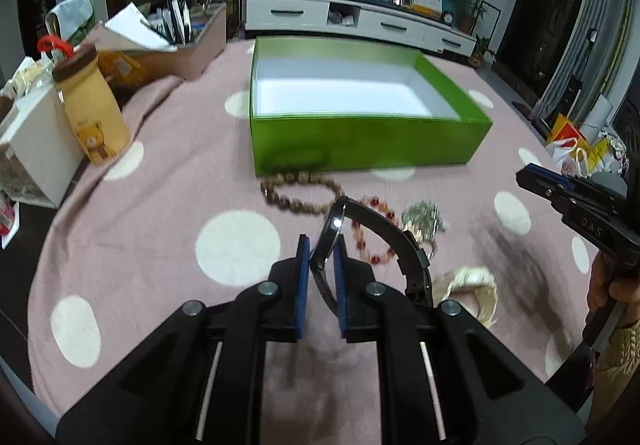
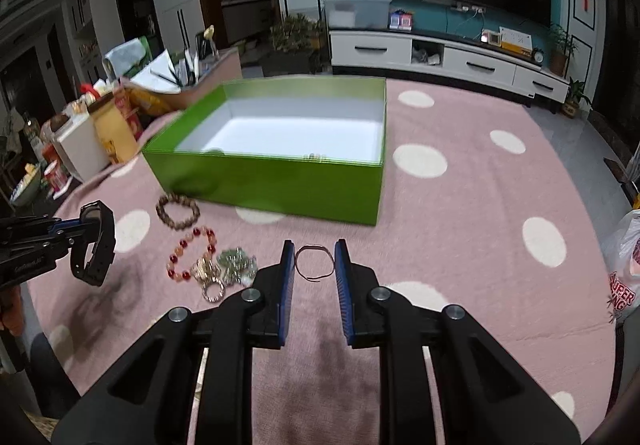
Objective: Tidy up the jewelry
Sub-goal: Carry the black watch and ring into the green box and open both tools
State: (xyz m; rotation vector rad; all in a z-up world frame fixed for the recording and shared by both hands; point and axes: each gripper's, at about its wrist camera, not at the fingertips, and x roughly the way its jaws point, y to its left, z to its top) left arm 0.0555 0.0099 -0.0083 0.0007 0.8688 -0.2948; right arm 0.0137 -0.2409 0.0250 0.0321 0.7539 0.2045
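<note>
My left gripper [image 1: 323, 249] is shut on a black wristwatch [image 1: 334, 227] and holds it above the pink dotted cloth; the watch also shows in the right wrist view [image 2: 96, 245]. My right gripper [image 2: 314, 259] holds a thin wire bangle [image 2: 315, 261] between its blue pads. A green box [image 1: 360, 141], open with a white inside, stands beyond; it also shows in the right wrist view [image 2: 272, 181]. On the cloth lie a brown bead bracelet [image 1: 300, 191], a red bead bracelet [image 1: 374, 231], a silver piece [image 1: 422, 219] and a gold piece [image 1: 472, 285].
At the left edge of the table stand a yellow jar [image 1: 90, 113], a white box [image 1: 32, 149] and a tray of papers [image 1: 176, 41]. The right gripper's body [image 1: 576, 213] hangs at the right. A TV cabinet [image 1: 360, 19] stands behind.
</note>
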